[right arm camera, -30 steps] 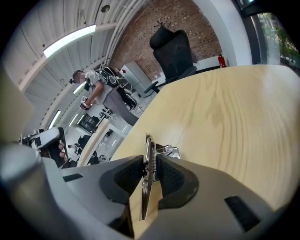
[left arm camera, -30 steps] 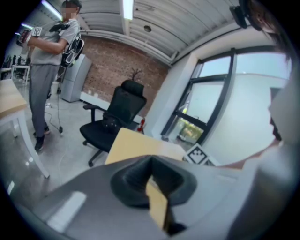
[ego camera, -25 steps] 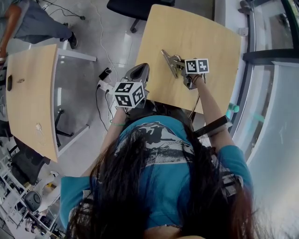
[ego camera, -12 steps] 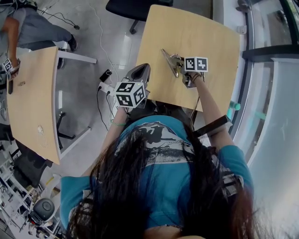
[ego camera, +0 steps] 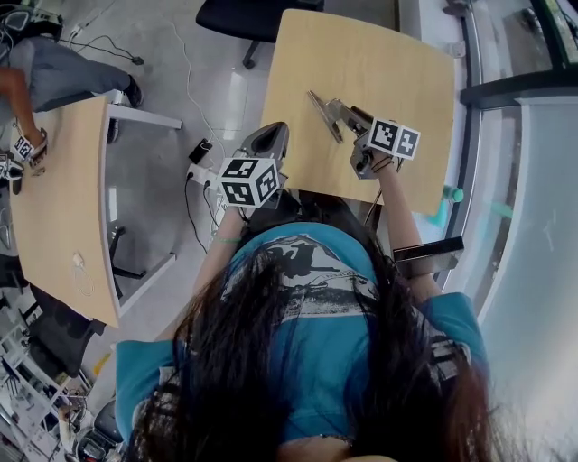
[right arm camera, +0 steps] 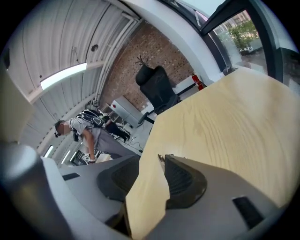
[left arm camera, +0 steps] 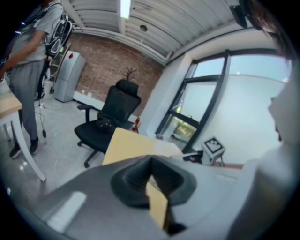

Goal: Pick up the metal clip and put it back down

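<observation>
The metal clip (ego camera: 323, 110) lies on the light wooden table (ego camera: 397, 63), near its middle. My right gripper (ego camera: 348, 115) hovers just right of the clip, with its marker cube (ego camera: 395, 138) behind it. Its jaws have just been opening, and only bare table (right arm camera: 220, 126) shows between them. In the right gripper view, a sliver of the clip (right arm camera: 161, 160) peeks out at the right jaw's tip; I cannot tell whether it touches. My left gripper (ego camera: 270, 137) is shut on nothing and held off the table's left edge. In its own view the left gripper (left arm camera: 151, 161) has fingertips that meet.
A black office chair (ego camera: 244, 13) stands beyond the table's far left corner. A second wooden table (ego camera: 59, 198) is to the left, with a person (ego camera: 54, 63) beside it. A power strip and cables (ego camera: 200, 149) lie on the floor. A glass wall (ego camera: 533, 180) runs along the right.
The right gripper has lifted and drawn back to the right, tilting as it went. The clip stays on the table. The left gripper has not moved.
</observation>
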The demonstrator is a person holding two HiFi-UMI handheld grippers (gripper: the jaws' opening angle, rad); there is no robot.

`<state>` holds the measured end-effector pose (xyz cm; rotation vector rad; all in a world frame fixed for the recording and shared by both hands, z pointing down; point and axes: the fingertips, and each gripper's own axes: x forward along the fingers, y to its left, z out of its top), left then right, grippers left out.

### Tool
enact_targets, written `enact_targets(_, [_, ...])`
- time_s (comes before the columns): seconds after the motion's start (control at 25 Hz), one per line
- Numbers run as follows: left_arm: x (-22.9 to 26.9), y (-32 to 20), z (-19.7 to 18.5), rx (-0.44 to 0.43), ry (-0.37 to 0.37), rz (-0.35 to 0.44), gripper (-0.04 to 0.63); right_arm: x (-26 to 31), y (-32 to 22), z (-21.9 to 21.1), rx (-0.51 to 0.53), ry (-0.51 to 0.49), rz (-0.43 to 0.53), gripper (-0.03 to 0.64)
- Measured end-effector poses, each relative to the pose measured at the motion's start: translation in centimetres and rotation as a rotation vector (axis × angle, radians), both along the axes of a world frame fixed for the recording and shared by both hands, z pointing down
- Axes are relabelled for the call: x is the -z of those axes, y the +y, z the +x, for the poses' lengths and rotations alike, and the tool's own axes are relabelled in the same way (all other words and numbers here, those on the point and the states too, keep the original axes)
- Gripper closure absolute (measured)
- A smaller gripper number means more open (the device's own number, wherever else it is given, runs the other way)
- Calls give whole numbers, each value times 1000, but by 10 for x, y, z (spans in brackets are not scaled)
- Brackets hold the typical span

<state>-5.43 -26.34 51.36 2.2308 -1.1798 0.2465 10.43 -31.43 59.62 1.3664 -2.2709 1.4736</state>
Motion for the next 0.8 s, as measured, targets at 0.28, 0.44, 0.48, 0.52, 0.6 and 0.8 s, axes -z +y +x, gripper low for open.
enact_targets(0.28, [8, 20, -7, -71, 13, 16, 594, 62, 40, -27, -89, -93, 128, 465])
enact_targets(0.44, [11, 36, -17, -115, 22, 15, 594, 88, 71, -46, -143, -138, 184, 466])
enact_targets(0.48, [10, 40, -20, -124, 25, 13, 594, 92, 80, -50, -155, -144, 193, 467])
enact_targets(0.52, [9, 44, -21, -132, 28, 8, 594, 96, 88, -54, -167, -152, 200, 470])
enact_targets(0.6, [4, 53, -23, -144, 33, -3, 594, 101, 106, -60, -191, -165, 210, 483])
enact_targets(0.8, [-8, 84, -25, -176, 41, -31, 594, 97, 156, -68, -243, -165, 193, 515])
